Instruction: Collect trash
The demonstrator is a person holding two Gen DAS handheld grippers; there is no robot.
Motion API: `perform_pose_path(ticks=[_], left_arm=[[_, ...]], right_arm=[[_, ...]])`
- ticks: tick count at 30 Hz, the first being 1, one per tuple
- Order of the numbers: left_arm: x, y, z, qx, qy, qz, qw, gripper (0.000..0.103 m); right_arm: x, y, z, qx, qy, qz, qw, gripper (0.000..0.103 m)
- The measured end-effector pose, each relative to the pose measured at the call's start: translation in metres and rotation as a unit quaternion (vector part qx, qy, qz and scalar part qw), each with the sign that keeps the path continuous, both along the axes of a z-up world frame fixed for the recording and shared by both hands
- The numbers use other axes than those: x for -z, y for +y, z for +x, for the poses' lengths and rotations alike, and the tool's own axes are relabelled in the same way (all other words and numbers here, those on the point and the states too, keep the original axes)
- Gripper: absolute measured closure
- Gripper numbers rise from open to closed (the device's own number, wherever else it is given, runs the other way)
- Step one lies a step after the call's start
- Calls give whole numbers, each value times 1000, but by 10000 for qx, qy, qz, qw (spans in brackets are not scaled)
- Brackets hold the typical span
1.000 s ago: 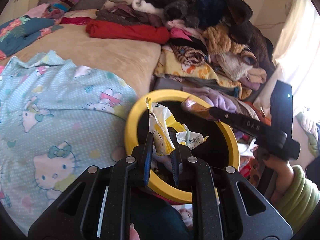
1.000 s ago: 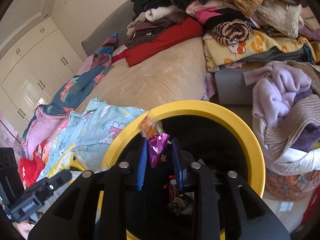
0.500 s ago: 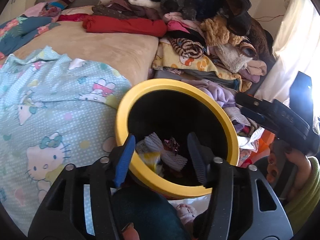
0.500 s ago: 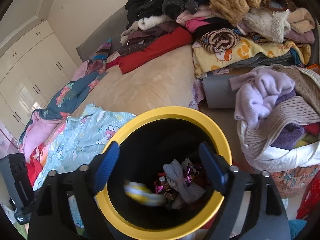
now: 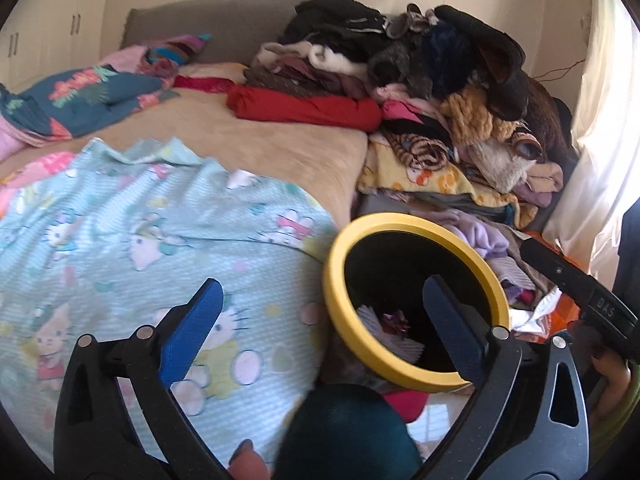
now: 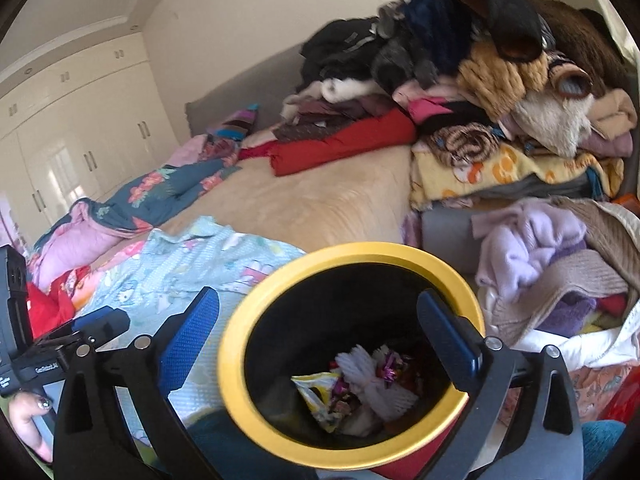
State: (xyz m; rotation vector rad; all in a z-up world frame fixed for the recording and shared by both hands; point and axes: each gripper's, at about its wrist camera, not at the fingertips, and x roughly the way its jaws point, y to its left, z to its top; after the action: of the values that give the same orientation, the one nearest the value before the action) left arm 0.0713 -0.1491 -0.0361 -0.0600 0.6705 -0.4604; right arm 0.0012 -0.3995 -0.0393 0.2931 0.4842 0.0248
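With both our left gripper (image 5: 320,316) and right gripper (image 6: 316,328) opening wide and empty, the wrappers (image 6: 360,384) lay inside the bin (image 6: 256,316), which we judged a careless swing could tip toward the bed (image 6: 320,200) behind.

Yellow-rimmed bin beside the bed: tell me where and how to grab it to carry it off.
Grip the yellow rim of the bin, probably from straight above, one finger inside the wall and one outside. It stands upright with its mouth open, the rim is bare all round, and the wrappers lie low at the bottom, clear of a finger.
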Motion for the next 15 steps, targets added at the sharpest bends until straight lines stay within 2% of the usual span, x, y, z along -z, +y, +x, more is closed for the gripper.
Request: perform_pose_path(ticks=[9,15], left_arm=[[-9,39,-32,-556,-575,5,9968,11],[-12,55,-48,-868,-856,63,9925,11]], right_arm=[[-6,67,-30,-279,-762,-699,9942,6],[-6,89,-47,-88,-1149,-1083,9874,6]])
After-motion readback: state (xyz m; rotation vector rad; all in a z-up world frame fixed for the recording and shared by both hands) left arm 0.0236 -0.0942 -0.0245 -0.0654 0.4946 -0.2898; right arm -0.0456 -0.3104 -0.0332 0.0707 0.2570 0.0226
